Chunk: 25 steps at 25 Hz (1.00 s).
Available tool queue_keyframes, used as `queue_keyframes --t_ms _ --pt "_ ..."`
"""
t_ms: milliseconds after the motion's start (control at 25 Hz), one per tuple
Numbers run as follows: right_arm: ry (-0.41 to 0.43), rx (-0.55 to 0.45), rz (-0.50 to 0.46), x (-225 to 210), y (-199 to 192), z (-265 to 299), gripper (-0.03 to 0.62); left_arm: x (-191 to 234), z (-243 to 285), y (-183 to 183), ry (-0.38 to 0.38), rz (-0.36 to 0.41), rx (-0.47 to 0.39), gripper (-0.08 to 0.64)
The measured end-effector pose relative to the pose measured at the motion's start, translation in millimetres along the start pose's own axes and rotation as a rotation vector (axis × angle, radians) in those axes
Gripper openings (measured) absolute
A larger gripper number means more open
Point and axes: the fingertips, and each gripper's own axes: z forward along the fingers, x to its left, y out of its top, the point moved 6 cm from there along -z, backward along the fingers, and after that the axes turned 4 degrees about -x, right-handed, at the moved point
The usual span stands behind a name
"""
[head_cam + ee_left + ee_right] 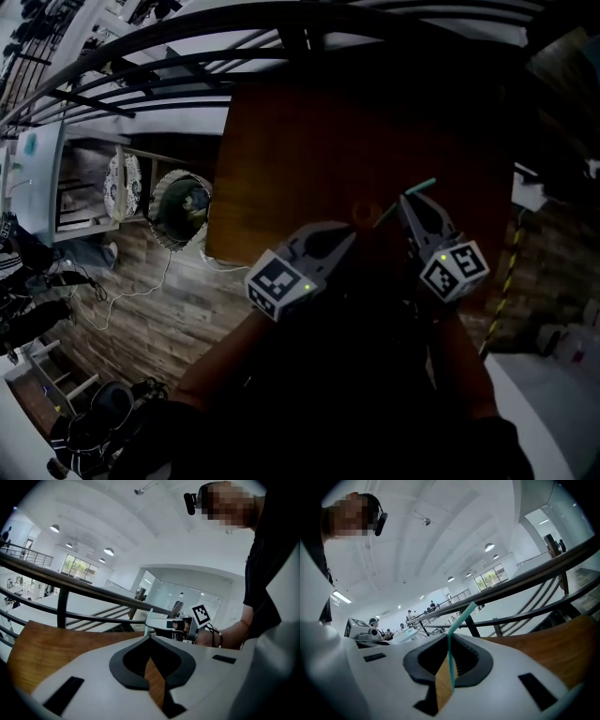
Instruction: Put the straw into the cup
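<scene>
Head view is showing both claws hanging over the wooden bench [281, 159], with a black railing [187, 37] running just past it. Right claw [405, 199] is pinching the teal straw [422, 187], and left claw [352, 234] is sitting pressed together, nothing in it.

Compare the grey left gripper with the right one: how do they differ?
The right gripper is shut on a teal straw; the left gripper holds nothing, jaws together. In the head view, the right gripper's tips reach farther across the brown wooden table than the left gripper's. Both bear marker cubes.
</scene>
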Motion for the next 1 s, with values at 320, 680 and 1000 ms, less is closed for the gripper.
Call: queue_keyframes --t_ms 320,680,1000 --pt "0.011 0.047 -0.018 -14 -27 17 0.034 15 6 -19 0.019 -0.068 0.020 0.011" --pt "0.022 0.110 -0.010 -29 -64 26 0.034 16 12 -33 0.040 -0.096 0.050 0.011" --pt "0.011 0.174 -0.016 -42 -90 30 0.034 18 16 -37 0.050 -0.099 0.055 0.011"
